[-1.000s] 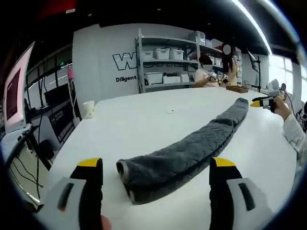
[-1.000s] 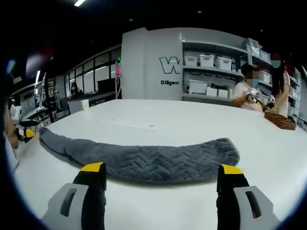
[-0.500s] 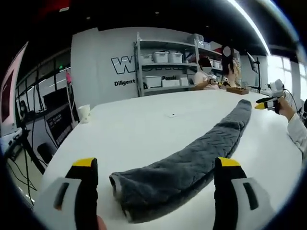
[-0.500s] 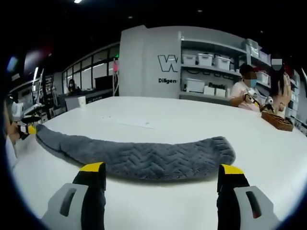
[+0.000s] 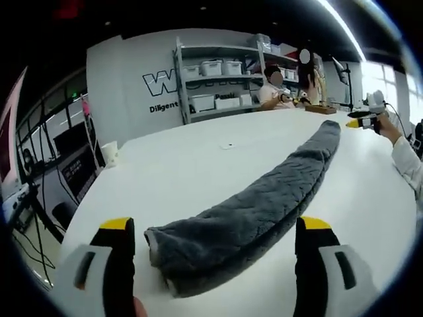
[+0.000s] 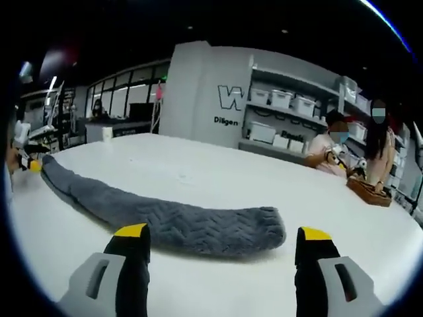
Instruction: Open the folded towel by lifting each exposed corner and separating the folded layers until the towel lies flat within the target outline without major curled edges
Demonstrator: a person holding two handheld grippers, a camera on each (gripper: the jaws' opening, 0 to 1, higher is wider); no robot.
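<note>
approach step: my left gripper (image 5: 210, 228) and right gripper (image 6: 220, 238) both spread wide at opposite ends of the folded towel (image 5: 258, 201); next i pinch an exposed corner.

I am seeing bright, even light from a ceiling strip (image 5: 344, 26) glaring white off the table (image 5: 198, 158). Shadows are lying faint. Fisheye bending is curving the edges; the right gripper view is looking softer, backgrounds slightly blurred.
</note>
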